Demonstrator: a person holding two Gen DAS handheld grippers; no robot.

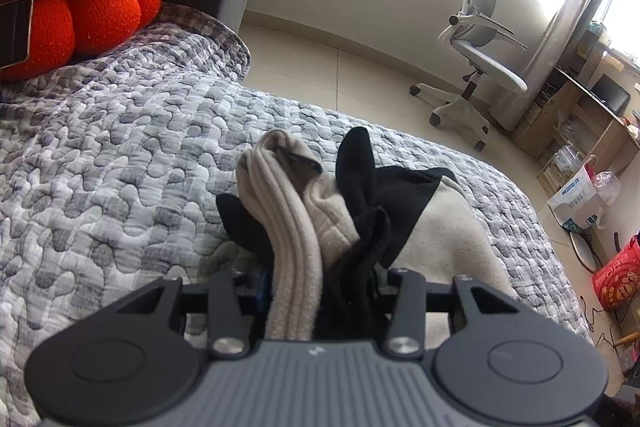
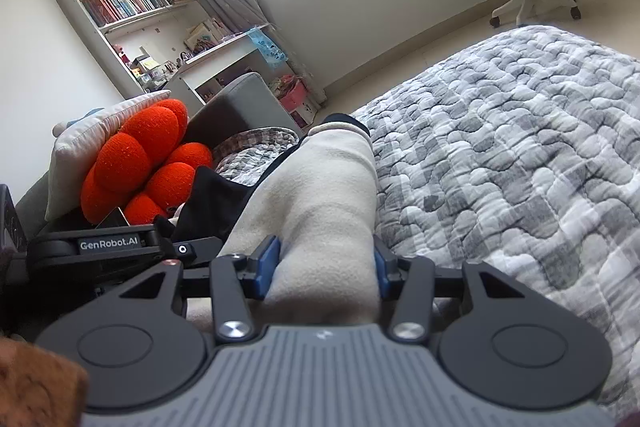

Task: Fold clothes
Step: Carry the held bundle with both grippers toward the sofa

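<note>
The left gripper (image 1: 320,291) has its jaws part closed on a bunched beige-and-black garment (image 1: 304,211); the right gripper (image 2: 326,267) pinches a beige fold, closing further. Both should keep the cloth taut and edges aligned above the quilted bed (image 1: 120,147). An office chair (image 1: 476,39) stands by the window.

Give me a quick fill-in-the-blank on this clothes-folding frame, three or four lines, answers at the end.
1. The left gripper holds a bunched beige and ____ fleece garment.
2. The garment lies on a grey patchwork ____.
3. The pads of the right gripper, pressing beige fleece, are ____ in colour.
4. The knotted plush cushion at the head of the bed is ____.

Missing words: black; quilt; blue; red
</note>
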